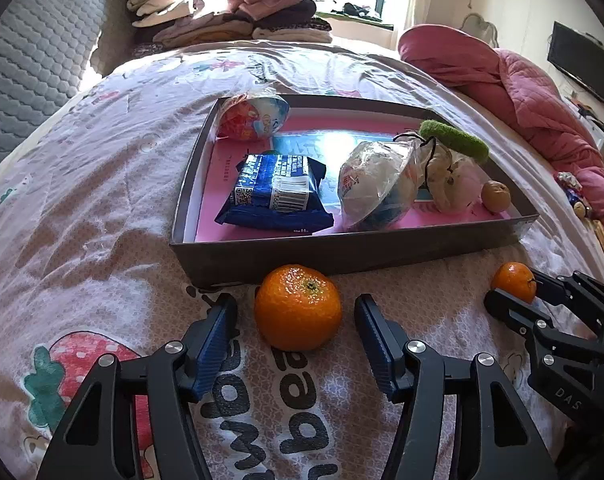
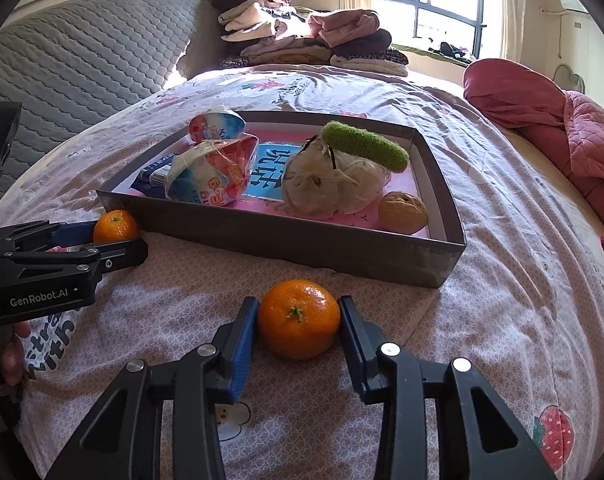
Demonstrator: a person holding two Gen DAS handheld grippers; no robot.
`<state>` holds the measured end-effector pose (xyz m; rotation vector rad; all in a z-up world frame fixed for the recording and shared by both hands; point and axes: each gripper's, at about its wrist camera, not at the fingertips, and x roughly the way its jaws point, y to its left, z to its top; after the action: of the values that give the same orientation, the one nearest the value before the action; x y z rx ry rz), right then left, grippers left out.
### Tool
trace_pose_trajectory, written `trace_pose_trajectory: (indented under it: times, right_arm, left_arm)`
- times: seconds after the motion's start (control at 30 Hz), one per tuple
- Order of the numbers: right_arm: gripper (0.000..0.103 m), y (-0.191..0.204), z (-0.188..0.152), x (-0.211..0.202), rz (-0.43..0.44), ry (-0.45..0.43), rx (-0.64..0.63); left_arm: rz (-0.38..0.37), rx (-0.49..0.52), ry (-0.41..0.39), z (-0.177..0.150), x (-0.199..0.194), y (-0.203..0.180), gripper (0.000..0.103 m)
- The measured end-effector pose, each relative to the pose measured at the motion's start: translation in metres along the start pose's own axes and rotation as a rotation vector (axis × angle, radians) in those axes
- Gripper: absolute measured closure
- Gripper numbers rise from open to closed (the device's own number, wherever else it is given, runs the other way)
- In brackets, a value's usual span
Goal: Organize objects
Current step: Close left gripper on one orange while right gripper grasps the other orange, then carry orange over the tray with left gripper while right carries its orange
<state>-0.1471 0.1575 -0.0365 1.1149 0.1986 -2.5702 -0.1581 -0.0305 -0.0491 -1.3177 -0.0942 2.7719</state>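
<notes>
Your left gripper (image 1: 296, 312) straddles one tangerine (image 1: 298, 307) with gaps either side: jaws apart, not yet gripping. Your right gripper (image 2: 298, 322) has its ribbed blue pads (image 2: 244, 336) touching or nearly touching the second tangerine (image 2: 298, 318); I can't tell whether they press it. Both glossy, dimpled, round fruits lie on the soft quilt (image 2: 501, 280), just short of the stiff grey box (image 2: 302, 244) ahead, probably their destination.

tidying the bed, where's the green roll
In both views the green roll lies in the box, at its far right corner, atop the white pouch.
</notes>
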Motion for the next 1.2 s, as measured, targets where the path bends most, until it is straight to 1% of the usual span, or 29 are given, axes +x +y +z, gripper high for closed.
trace_pose_trajectory:
  times: [0.13, 0.17, 0.23, 0.27, 0.73, 1.2]
  right_arm:
    - [0.063, 0.001, 0.000, 0.000, 0.002, 0.000, -0.001]
    - [0.063, 0.001, 0.000, 0.000, 0.003, -0.001, -0.001]
    - [0.063, 0.001, 0.000, -0.001, 0.006, -0.002, 0.001]
    - [0.063, 0.001, 0.000, -0.001, 0.007, -0.003, 0.002]
    - [0.063, 0.002, -0.002, -0.007, 0.029, -0.014, -0.009]
    - [0.063, 0.003, 0.005, -0.024, 0.036, -0.073, -0.020]
  left_arm:
    - [-0.012, 0.005, 0.001, 0.000, 0.000, -0.002, 0.048]
    - [-0.014, 0.006, 0.002, -0.001, 0.000, -0.002, 0.053]
    - [-0.014, 0.006, 0.001, 0.000, 0.000, -0.002, 0.061]
    - [-0.013, 0.006, 0.001, 0.000, 0.000, -0.002, 0.062]
    - [-0.038, 0.003, -0.016, -0.002, -0.012, -0.004, 0.062]
    - [-0.057, -0.005, -0.092, 0.007, -0.046, -0.001, 0.062]
